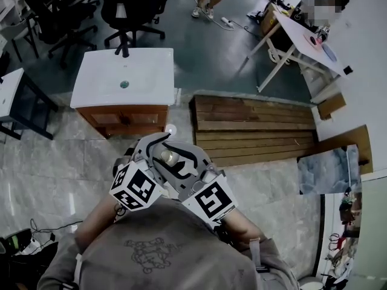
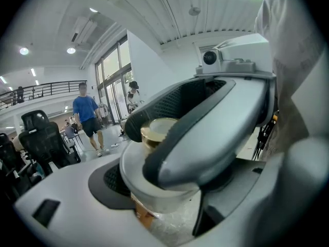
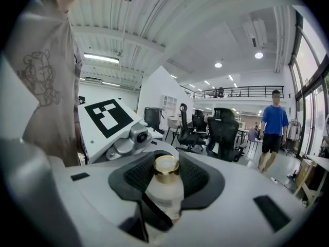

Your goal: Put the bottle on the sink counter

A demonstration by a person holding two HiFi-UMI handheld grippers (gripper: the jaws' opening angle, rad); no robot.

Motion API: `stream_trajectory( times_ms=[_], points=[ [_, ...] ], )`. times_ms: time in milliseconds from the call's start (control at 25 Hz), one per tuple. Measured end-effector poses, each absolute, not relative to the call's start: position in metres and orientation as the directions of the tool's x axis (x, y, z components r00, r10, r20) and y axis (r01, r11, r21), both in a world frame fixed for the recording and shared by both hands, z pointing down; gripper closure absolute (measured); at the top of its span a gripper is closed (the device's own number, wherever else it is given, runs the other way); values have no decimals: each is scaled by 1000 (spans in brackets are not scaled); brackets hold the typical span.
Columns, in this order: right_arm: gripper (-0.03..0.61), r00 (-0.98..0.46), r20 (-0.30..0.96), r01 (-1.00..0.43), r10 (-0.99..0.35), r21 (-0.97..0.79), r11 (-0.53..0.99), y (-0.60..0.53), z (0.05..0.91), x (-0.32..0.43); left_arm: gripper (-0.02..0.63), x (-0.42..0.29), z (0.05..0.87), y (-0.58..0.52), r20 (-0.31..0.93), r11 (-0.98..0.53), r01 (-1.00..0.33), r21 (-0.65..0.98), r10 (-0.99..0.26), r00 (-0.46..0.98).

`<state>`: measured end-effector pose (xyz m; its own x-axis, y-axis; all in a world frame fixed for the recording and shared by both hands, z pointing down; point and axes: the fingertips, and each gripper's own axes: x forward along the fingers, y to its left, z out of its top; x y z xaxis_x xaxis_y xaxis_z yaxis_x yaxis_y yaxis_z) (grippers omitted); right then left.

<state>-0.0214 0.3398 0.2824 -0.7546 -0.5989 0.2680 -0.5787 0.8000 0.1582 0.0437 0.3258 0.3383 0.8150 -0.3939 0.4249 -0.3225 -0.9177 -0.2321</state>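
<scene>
My right gripper [image 3: 165,175] has its fingers clamped on the bottle [image 3: 165,195] just below its gold cap [image 3: 166,167]. My left gripper [image 2: 169,189] stands wide apart around the bottle's lower body. The bottle hangs over the floor [image 1: 60,156], well apart from the sink counter [image 1: 145,71].

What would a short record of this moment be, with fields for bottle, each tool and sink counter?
bottle: gold cap, held in front of the person
right tool: pads closed on the bottle below its cap
left tool: jaws wide around the bottle; grip unclear
sink counter: white top, ahead; bottle not yet on it
</scene>
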Motion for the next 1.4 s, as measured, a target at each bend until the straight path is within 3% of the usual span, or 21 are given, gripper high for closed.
stream_trajectory(
  times_ms=[720,1400],
  points=[
    [430,-783,254,-550,-567,143,823,322,297,2,288,66,354,306,446,-905,-348,-247,-424,788],
    [430,-772,278,-564,-571,113,818,220,313,-27,288,36,370,206,458,-915,-334,-225,-402,793]
  ],
)
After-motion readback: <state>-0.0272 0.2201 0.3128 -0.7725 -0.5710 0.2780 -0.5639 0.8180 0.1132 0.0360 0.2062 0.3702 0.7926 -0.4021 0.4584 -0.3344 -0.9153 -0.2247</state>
